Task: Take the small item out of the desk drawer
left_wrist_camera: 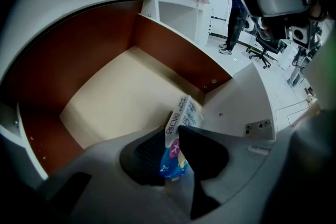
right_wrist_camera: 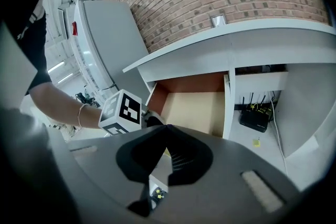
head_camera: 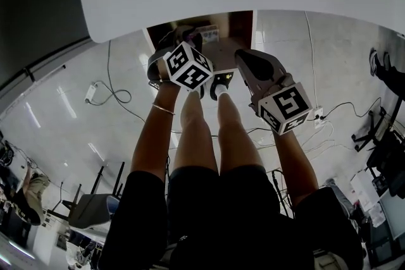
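L gripper (left_wrist_camera: pixel 174 136) clamped on small box (left_wrist_camera: pixel 185 112), held over the open drawer (left_wrist_camera: pixel 173 52), clear of the floor panel. Box looks light, thin card: crushable, glossy, may pivot. Grip sits at the lower end; mid-body would be safer imo. R gripper (right_wrist_camera: pixel 165 127) closed, empty.

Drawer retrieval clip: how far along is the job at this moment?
Done: the drawer stands open. In hand: the left gripper is clamped on the small box, which it holds over the drawer's front corner. The right gripper is shut with nothing between its jaws. Left: carry the small box clear of the drawer; whether it is fully out yet cannot be told.
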Available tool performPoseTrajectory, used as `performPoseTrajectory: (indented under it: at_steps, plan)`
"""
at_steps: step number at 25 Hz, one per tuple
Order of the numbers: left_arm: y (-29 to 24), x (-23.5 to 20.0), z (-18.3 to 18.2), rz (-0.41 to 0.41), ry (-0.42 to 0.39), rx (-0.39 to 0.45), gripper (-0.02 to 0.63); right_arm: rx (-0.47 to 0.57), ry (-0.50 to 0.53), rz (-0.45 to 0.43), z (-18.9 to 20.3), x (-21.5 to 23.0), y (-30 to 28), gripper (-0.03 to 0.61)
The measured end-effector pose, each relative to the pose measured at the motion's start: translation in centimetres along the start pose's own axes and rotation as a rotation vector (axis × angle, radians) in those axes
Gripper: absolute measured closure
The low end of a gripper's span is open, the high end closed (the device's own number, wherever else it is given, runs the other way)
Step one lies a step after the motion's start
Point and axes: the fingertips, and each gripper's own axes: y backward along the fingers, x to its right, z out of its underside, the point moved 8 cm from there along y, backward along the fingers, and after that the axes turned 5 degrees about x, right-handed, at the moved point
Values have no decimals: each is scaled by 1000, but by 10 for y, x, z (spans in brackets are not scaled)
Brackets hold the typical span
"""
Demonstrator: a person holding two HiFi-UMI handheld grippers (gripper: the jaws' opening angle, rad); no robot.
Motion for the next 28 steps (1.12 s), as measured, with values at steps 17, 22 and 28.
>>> performPoseTrajectory:
  at_steps: [17,22,28]
  plan:
    - [22,18,8,-2,-31,39,541,-212,300,-77,10,-16,-47,555]
    - [22,19,9,17,-11,50,541,-279,426,-103,13,-14,-66,546]
    - [22,19,12,27,-5,67,543,-390,603,-162,21,-15,-91,508]
